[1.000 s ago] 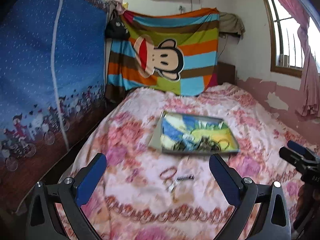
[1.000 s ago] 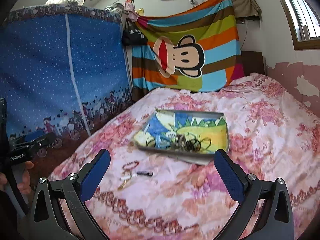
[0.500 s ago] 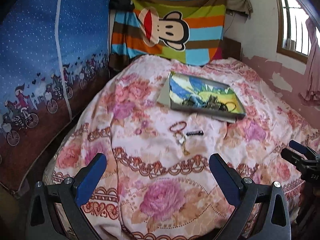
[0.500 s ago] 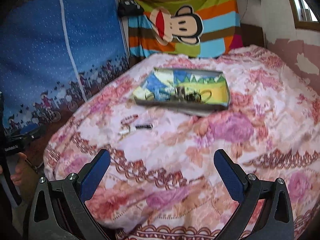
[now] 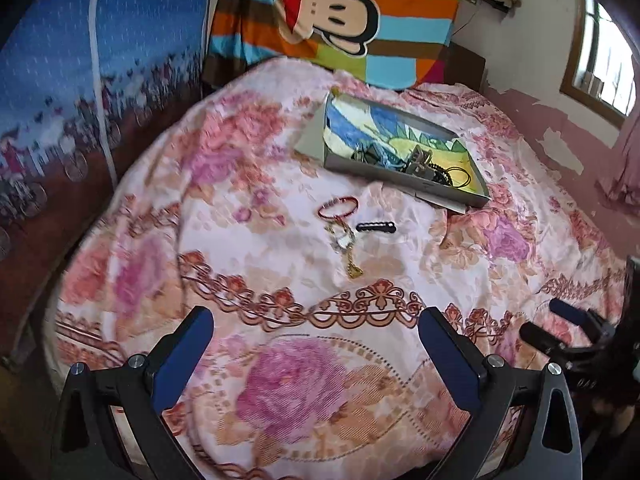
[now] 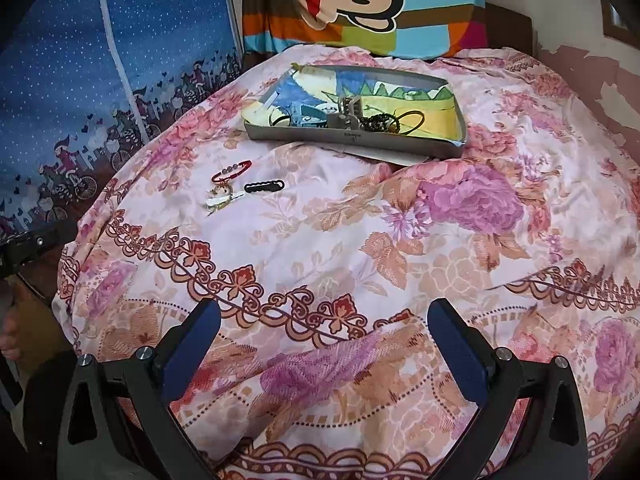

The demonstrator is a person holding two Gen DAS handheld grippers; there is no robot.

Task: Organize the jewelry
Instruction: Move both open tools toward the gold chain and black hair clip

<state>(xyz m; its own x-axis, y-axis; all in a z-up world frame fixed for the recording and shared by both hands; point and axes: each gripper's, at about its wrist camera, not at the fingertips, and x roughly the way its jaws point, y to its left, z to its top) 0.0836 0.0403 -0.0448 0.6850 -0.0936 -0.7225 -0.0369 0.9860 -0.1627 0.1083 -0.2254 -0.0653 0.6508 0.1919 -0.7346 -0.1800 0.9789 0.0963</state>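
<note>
I count three loose pieces on the floral bedspread (image 5: 280,380): one red bracelet (image 5: 338,207), one gold chain (image 5: 347,249), one black clip (image 5: 376,227), all near the single tray (image 6: 352,136) of tangled jewelry. My left gripper (image 5: 316,328) and right gripper (image 6: 324,320) both gape wide, empty. Only my left view shows the window (image 5: 600,80).

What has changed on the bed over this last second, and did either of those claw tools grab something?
Only the views tipped downward, showing more quilt. Both the left gripper and right gripper stayed open and empty. The red bracelet, gold chain, black clip and tray lie as before.
</note>
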